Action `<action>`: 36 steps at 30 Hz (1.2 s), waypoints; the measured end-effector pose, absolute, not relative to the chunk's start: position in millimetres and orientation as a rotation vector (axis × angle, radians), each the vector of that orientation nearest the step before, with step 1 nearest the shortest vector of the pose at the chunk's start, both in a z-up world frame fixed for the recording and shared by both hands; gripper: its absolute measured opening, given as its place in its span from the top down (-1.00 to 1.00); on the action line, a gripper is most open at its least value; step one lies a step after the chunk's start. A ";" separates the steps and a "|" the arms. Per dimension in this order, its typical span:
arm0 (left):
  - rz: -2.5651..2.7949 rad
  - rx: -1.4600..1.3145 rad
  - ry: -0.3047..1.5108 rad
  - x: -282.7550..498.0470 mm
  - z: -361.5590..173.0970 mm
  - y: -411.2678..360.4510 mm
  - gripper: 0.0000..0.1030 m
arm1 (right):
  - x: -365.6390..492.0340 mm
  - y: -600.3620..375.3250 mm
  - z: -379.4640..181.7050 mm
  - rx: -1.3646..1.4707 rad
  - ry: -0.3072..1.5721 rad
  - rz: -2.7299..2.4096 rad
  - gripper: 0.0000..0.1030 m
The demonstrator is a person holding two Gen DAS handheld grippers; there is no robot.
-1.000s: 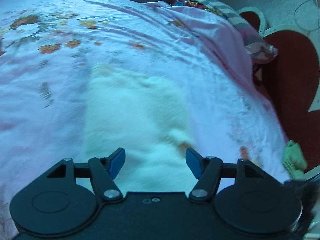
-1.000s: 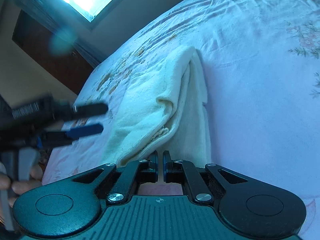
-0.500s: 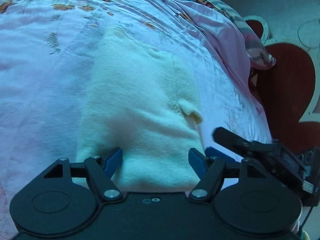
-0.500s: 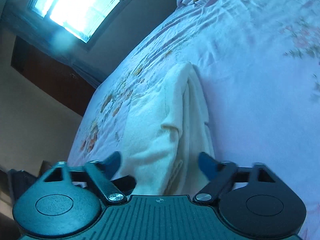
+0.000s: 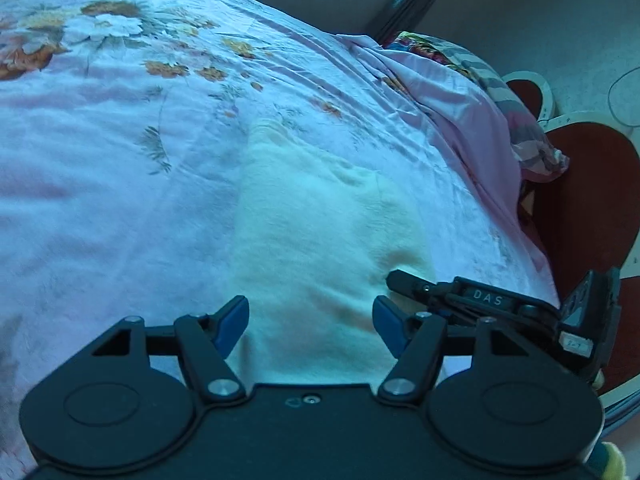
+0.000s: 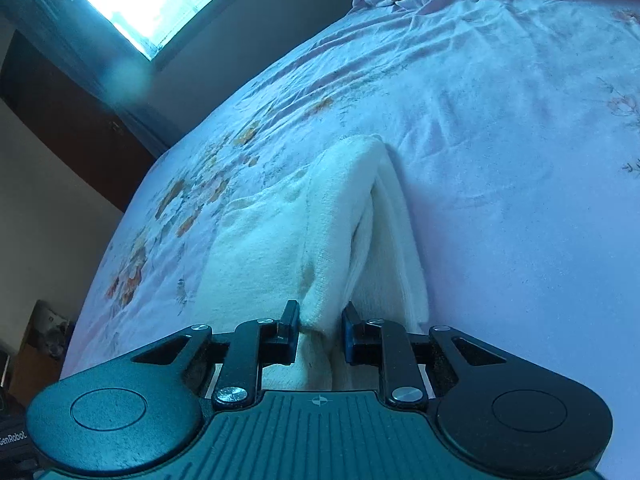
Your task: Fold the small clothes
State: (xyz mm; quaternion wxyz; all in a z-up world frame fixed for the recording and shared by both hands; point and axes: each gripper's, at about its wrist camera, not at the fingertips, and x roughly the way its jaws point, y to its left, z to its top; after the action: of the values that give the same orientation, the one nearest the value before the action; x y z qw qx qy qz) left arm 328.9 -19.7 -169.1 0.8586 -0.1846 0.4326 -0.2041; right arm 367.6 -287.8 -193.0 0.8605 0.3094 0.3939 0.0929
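**Right gripper closes in on the garment's near edge**

The pink floral bedsheet (image 5: 120,184) fills both views, and the cream garment (image 5: 312,240) lies on it near the foot-side edge, already folded into a long, layered strip. A second ago the right wrist view showed the right gripper (image 6: 320,322) shut and empty just short of the cloth; half a second ago its jaws had swung wide. Now they are closing around the raised near fold of the garment, which sits between the two pads. The left pad appears to touch the cloth, while a sliver of gap shows at the right pad, so the grip does not look complete yet.

The left gripper (image 5: 310,326) has slid in over the garment's near end and holds its jaws wide apart above the cloth, gripping nothing. In its view the right gripper's finger now reaches the garment's right-hand corner, where a second ago it was absent.

This likely means the next fold is being set up: the right side takes its hold first, and the left side has yet to pinch its own corner.
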 end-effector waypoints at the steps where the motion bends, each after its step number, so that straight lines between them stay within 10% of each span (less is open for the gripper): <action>1: -0.424 -0.386 0.912 330.8 -171.1 -19.9 -0.27 | 369.2 -286.2 -193.1 0.634 0.825 0.196 0.60; 16: -0.397 -0.226 0.938 341.6 -182.8 -65.2 -0.28 | 379.9 -281.1 -178.7 0.265 0.875 0.214 0.72; 22: -0.413 -0.226 0.967 328.8 -191.8 -54.1 -0.26 | 339.5 -295.7 -164.3 0.365 0.820 0.162 0.27; 36: -0.378 -0.122 0.932 313.6 -175.9 -54.4 -0.28 | 271.5 -274.6 -149.9 0.221 0.786 0.074 0.36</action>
State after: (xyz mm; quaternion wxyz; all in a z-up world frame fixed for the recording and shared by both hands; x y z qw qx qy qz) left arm 313.6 -54.4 -175.9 0.8743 -0.0582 0.4465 -0.1812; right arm 271.5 -274.6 -149.9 0.9172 0.1076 0.3820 0.0357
